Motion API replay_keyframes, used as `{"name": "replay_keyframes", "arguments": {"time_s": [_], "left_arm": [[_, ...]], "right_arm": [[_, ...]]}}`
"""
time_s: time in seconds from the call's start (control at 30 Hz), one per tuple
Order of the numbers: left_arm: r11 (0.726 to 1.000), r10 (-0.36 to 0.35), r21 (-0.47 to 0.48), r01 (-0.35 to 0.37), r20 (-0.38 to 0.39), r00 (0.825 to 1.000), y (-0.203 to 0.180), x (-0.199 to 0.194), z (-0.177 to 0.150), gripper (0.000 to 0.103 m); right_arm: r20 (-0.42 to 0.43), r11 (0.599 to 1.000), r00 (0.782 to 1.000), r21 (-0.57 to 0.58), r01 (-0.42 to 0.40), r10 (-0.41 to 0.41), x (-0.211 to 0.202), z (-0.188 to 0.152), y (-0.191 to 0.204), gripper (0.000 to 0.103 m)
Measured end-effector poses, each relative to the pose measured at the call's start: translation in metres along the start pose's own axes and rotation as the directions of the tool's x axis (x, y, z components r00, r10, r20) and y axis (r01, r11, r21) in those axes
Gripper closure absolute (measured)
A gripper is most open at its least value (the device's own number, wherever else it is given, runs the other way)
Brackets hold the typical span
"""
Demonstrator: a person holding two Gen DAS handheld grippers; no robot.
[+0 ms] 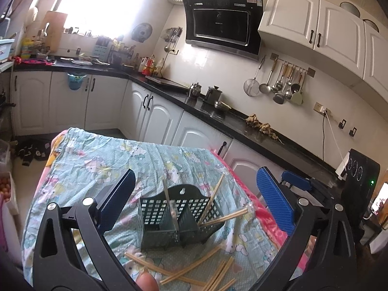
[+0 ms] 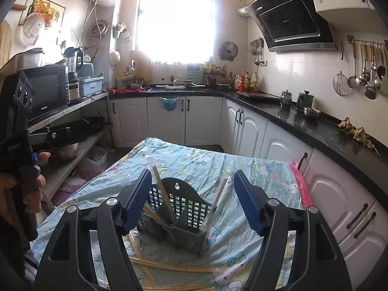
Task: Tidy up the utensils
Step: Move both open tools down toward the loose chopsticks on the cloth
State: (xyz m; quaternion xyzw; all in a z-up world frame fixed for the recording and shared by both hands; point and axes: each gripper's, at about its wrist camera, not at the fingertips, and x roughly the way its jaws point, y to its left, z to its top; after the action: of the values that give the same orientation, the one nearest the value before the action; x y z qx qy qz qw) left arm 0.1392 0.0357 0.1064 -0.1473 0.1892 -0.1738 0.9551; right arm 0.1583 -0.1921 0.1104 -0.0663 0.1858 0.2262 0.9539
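Both the left tongs [image 1: 196, 203] and the right tongs [image 2: 191, 201] stand wide open with nothing gripped, each framing the dark slotted basket [image 1: 178, 220] on the cloth-covered table [image 1: 97, 160]. Several chopsticks [image 1: 213, 200] stand tilted in its compartments, tips up. More loose chopsticks [image 1: 194, 265] lie flat and crossed in front.

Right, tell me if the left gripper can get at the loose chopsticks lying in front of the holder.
Probably yes: the left gripper has its jaws open and empty, and the loose chopsticks lie bare on the cloth, nearer than the holder.
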Motion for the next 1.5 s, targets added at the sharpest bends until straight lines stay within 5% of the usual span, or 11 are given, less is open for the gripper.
{"name": "replay_keyframes", "arguments": {"time_s": [0.97, 1.37, 1.5], "left_arm": [[0.996, 0.026, -0.079, -0.038, -0.147, 0.989, 0.026, -0.020, -0.087, 0.011], [0.996, 0.009, -0.084, -0.033, -0.277, 0.961, 0.031, -0.015, -0.138, 0.011], [0.994, -0.017, -0.110, -0.022, -0.347, 0.938, 0.035, -0.012, -0.158, 0.014]], "right_arm": [[-0.122, 0.999, 0.992, 0.049, -0.007, 0.013, -0.003, -0.064, 0.007, 0.035], [-0.201, 0.998, 0.979, 0.054, -0.010, 0.021, 0.001, -0.099, 0.009, 0.035], [-0.243, 0.998, 0.969, 0.032, -0.045, 0.051, 0.002, -0.119, 0.021, 0.035]]}}
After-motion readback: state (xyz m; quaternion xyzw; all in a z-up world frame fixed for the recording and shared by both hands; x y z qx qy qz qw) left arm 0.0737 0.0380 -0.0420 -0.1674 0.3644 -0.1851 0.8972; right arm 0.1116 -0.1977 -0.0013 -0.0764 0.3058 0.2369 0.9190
